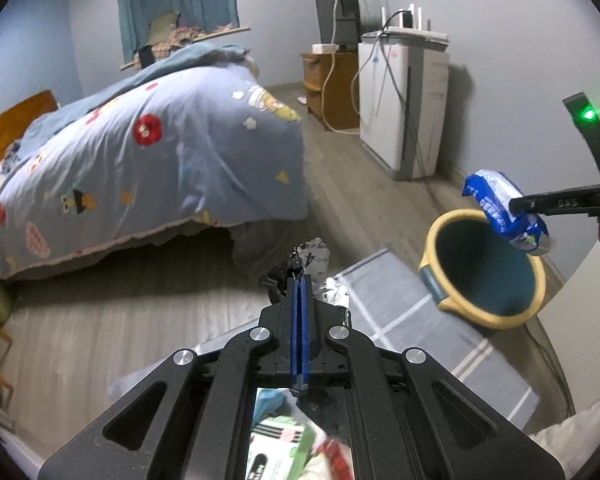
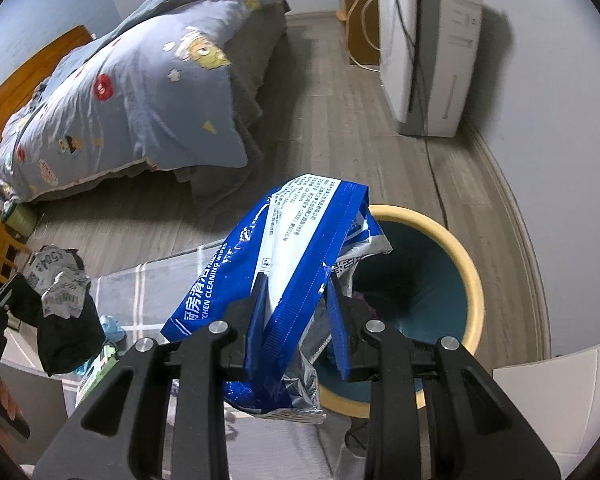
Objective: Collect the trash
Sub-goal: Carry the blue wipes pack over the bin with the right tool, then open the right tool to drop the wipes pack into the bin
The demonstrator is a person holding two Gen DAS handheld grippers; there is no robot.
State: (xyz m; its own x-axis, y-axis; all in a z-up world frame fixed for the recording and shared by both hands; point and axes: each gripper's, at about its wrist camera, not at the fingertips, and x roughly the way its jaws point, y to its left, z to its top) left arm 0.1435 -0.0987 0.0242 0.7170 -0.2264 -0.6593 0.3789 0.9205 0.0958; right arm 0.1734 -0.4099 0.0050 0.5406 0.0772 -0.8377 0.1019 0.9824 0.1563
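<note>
the right gripper [image 2: 296,312] pinches a blue wipes packet [image 2: 284,248] at centre frame, hanging over the rim of the yellow-rimmed bin [image 2: 472,280] at lower right. the left gripper [image 1: 300,280], at lower centre of its view, is pressed together on a crumpled wrapper [image 1: 316,264] above the grey mat [image 1: 412,320].
</note>
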